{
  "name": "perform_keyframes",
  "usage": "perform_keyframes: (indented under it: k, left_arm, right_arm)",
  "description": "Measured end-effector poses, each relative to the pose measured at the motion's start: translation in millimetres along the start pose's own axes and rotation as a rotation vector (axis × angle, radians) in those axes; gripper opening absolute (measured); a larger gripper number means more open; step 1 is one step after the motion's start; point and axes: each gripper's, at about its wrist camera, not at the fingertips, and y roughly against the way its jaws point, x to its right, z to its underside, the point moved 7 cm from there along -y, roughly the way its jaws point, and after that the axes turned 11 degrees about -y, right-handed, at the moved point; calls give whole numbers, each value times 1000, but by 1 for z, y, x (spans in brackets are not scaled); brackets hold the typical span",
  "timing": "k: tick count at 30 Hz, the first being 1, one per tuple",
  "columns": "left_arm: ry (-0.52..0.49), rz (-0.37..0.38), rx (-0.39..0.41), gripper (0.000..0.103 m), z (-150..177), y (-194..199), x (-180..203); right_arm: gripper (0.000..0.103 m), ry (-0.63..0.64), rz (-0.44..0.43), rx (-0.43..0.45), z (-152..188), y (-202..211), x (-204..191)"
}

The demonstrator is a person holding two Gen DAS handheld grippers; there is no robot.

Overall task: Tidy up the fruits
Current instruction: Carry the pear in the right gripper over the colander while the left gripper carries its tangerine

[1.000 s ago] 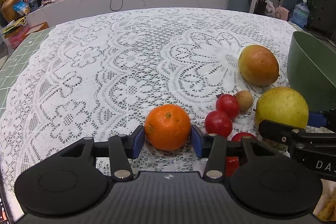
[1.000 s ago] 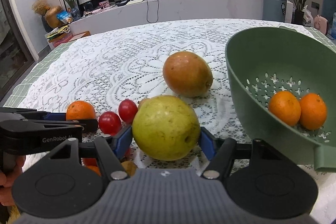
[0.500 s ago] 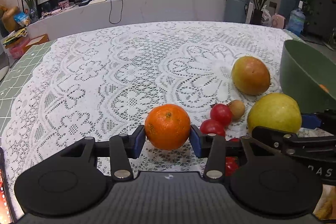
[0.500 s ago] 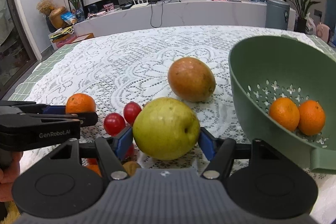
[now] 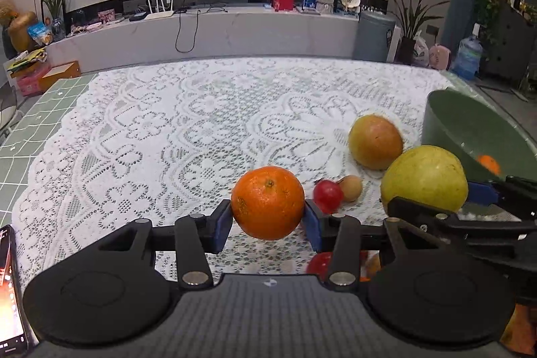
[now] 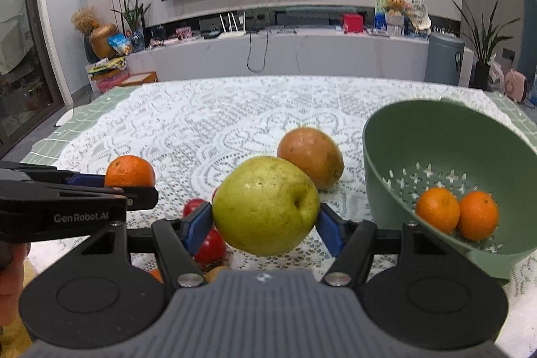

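The left gripper is clamped on an orange, blue pads pressed to both its sides, and the fruit hangs clear of the lace tablecloth. Beside it, the right gripper is clenched on a yellow-green pear, which also looks lifted off the cloth. So the step in hand, as I judge it, is the carry: both fruits are picked and on their way to the bowl.

Just past the grippers, loose fruit waits on the cloth: red cherry tomatoes, a small brown fruit, and farther on a mango, lying near the bowl but apart from it.

The green strainer bowl stands to the right, tilted toward the camera. Two oranges lie touching each other on its perforated floor; nothing else shows inside.

The next move calls for swinging each fruit rightward over the rim and letting go low, so the heavy pear does not knock the oranges or tip the bowl. The two grippers are close together, so going one at a time seems safer.
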Motion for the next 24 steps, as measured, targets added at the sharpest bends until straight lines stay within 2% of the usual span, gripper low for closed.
perform_keyframes:
  k: [9,17,24]
  left_arm:
    - [44,32,32,51,-13,28,12]
    - [-4,70,72,51,-28,50,37]
    - [-25,147,92,51,-50,59,62]
  right_arm:
    - [64,4,9,80,-8,38,3]
    - [64,-42,41,127,-25,75,20]
    - [64,-85,102,125,-43,96,50]
